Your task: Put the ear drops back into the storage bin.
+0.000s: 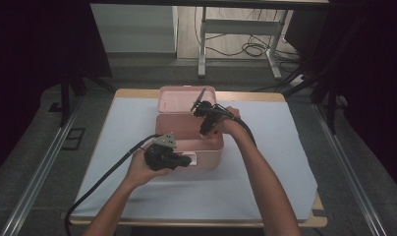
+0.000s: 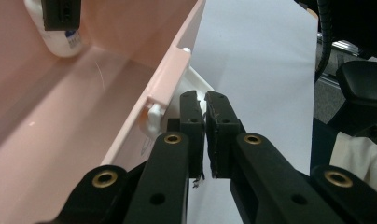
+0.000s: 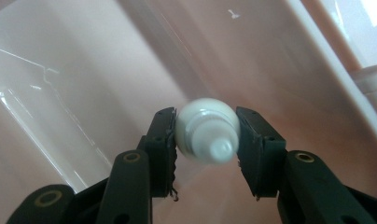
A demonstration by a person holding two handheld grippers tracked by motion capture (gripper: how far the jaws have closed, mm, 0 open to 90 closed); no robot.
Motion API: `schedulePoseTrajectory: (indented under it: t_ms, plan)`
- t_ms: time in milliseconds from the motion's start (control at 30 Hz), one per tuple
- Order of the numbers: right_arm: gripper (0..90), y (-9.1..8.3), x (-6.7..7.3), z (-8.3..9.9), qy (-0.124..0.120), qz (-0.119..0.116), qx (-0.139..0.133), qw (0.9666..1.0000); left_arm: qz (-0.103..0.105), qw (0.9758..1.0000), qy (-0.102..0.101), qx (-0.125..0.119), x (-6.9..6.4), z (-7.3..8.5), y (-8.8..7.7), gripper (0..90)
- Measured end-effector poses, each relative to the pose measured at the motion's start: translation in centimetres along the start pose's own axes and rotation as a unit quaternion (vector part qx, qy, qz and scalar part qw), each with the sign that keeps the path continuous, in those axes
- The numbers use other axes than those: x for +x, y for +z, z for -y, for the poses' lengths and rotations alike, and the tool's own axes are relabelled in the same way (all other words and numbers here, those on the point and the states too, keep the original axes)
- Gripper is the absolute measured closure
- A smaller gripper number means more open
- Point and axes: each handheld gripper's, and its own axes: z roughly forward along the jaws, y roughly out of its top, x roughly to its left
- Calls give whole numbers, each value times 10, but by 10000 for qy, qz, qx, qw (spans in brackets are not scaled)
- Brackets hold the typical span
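High view: pink box [image 1: 189, 147] stands at the centre of the frame on a white sheet [image 1: 265, 162] covering the table [image 1: 137, 92]; its lid [image 1: 179, 100] is up behind it, toward the top of the frame.

Left gripper [image 1: 184, 161] sits against the box's front wall, lower centre of the frame. In the left gripper view its jaws are closed, pads nearly meeting, on the white latch [image 2: 198, 91] at the box's front edge; how much of the latch sits between the pads is hidden.

Right gripper [image 1: 206, 132] points down into the box from the upper right. In the right gripper view its jaws are clamped on a white bottle [image 3: 206, 129], one pad on each side, bottle seen end-on over the pink floor. In the left gripper view the bottle [image 2: 60, 39] appears upper left, inside the box, close to the floor; contact cannot be judged.
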Motion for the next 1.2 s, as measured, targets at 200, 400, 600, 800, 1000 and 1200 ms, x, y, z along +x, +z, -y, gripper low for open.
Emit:
schedulePoseTrajectory:
  t_ms: [200,400,600,800,1000,1200]
  plan:
    - [615,0,-1,0,3,14,-28,10000,-2,10000,13,2,0,0,0,862]
    - [598,-2,0,1,0,31,-84,10000,-10,10000,15,4,0,0,0,862]
    - [590,-11,-2,3,-4,20,-278,9996,-12,10000,-1,9,0,0,0,861]
    - [583,-21,-2,7,30,11,-436,9990,-15,10000,-10,13,-1,0,0,861]
    - [580,-31,-2,11,90,-63,-621,9980,-13,10000,-13,13,-1,0,0,862]
    - [561,-44,-2,18,192,-121,-877,9959,-25,10000,16,38,0,0,0,861]
